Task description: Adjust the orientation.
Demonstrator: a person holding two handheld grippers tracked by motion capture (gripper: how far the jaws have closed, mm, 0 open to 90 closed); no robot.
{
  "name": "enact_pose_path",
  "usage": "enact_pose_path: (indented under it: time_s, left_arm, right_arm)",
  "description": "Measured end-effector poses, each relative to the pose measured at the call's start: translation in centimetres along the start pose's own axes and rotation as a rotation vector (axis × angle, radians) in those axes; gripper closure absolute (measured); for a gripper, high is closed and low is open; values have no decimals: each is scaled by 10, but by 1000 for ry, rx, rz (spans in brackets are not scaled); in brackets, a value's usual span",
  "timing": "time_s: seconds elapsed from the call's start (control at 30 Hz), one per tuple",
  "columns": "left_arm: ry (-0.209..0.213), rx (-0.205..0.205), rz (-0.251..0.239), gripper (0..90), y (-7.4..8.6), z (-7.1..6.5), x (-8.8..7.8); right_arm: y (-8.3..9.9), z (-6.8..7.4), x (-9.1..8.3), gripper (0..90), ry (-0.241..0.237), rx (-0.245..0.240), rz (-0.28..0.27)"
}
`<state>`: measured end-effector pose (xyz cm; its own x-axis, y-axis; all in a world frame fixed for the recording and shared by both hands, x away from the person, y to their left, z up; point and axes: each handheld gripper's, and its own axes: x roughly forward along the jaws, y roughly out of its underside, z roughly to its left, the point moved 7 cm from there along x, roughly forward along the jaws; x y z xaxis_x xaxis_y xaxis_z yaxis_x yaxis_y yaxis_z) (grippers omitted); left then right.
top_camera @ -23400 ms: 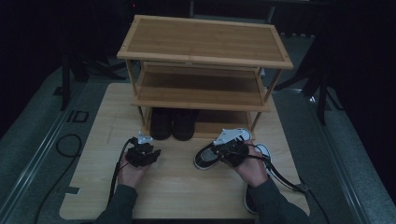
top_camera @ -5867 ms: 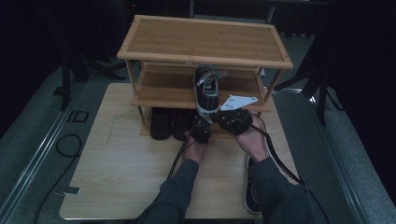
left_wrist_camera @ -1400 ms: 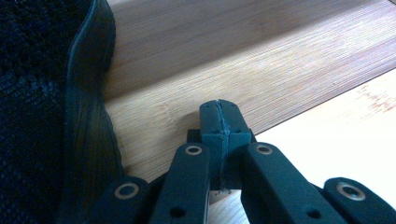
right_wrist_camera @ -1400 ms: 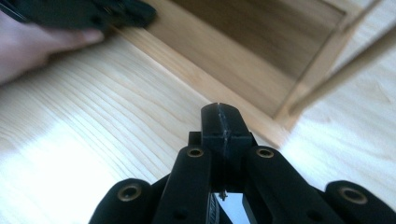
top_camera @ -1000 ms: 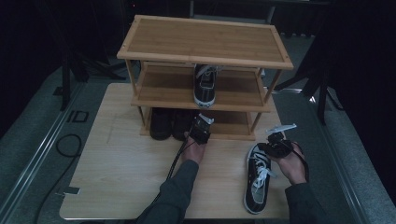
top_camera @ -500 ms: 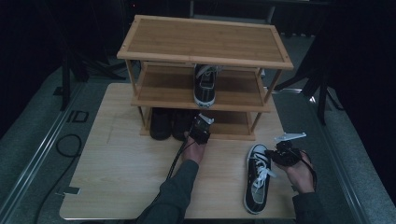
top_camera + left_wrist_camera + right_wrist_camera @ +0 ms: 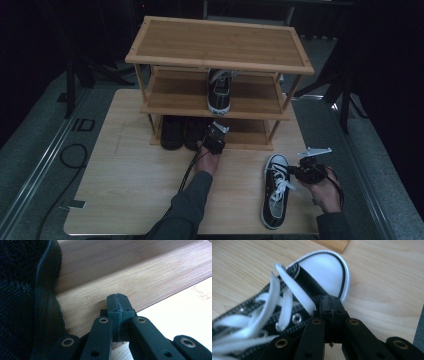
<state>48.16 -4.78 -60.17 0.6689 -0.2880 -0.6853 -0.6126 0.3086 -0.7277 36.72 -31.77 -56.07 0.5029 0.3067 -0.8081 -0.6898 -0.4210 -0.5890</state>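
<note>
Two shut grippers are held near shoes at a wooden shoe rack.

A pair of dark shoes [image 7: 182,132] is seen on the bottom shelf of the three-shelf bamboo rack [image 7: 220,47], at its left. Just beside them, the left gripper [image 7: 216,138] is held at the front edge of that shelf; its black jaws are pressed together and nothing is held. One black-and-white laced sneaker [image 7: 220,91] is stood on the middle shelf. A second black-and-white laced sneaker [image 7: 275,189] is laid on the pale wooden table [image 7: 125,180], toe towards the rack. The right gripper [image 7: 302,171] is held just beside its laces, jaws pressed together, nothing gripped.
</note>
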Motion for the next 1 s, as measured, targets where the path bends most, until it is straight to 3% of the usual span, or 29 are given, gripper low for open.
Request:
enact_pose_path:
  time_s: [0.3, 0.57, 1.0]
  left_arm:
    - [-1, -2, -1, 898, 0, 0, 0]
    - [-2, 5, 5, 898, 1, 0, -1]
    - [-2, 4, 5, 898, 1, 0, -1]
  right_arm:
    - [22, -3, -6, 900, 4, 23, 22]
    - [41, 15, -9, 900, -25, 3, 44]
    - [59, 24, -10, 900, -65, -11, 79]
